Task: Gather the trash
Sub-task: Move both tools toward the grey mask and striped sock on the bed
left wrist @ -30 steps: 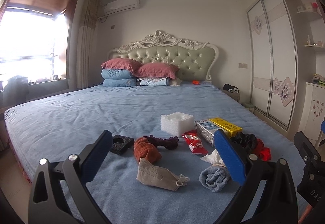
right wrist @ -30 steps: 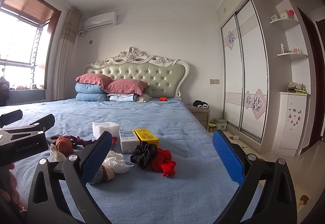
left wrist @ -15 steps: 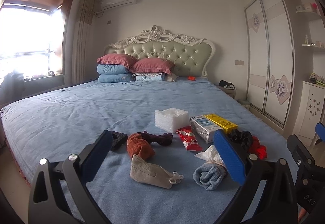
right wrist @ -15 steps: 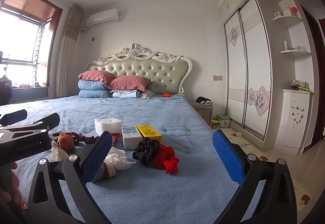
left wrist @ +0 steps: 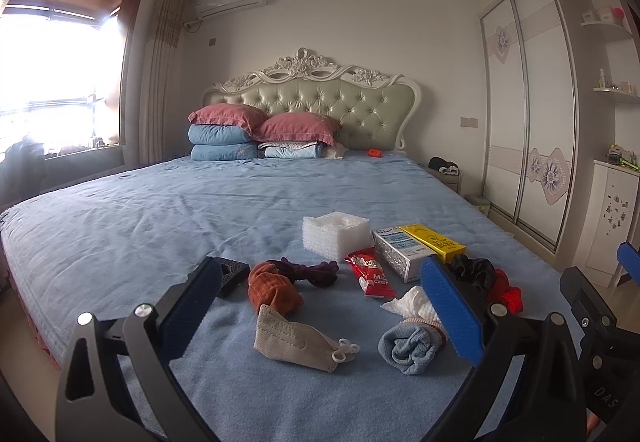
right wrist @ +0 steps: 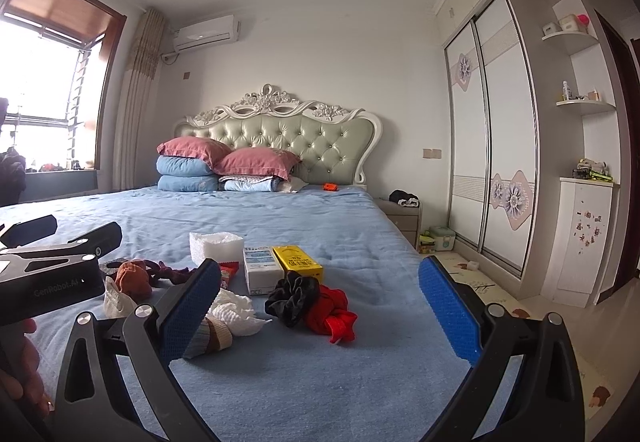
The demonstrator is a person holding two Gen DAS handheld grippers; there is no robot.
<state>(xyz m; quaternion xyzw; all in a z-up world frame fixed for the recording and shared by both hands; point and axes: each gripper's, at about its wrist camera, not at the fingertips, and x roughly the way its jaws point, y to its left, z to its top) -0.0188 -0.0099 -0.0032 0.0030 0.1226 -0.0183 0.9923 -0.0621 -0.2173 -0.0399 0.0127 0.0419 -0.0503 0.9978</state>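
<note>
A tufted green headboard [left wrist: 310, 109] stood at the far wall. Against it lay 2 pink pillows [left wrist: 296, 127] on folded blue bedding [left wrist: 222, 145]. Right of it, a nightstand [right wrist: 402, 217] held something dark, perhaps clothing.

Left gripper [left wrist: 320, 310] spread wide, empty, right gripper [right wrist: 320, 310] likewise, side by side

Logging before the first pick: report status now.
Left hand-held gripper open, empty; right hand-held gripper open, empty. Face mask, crumpled tissue, candy wrapper untouched on bed. Socks mixed in.
</note>
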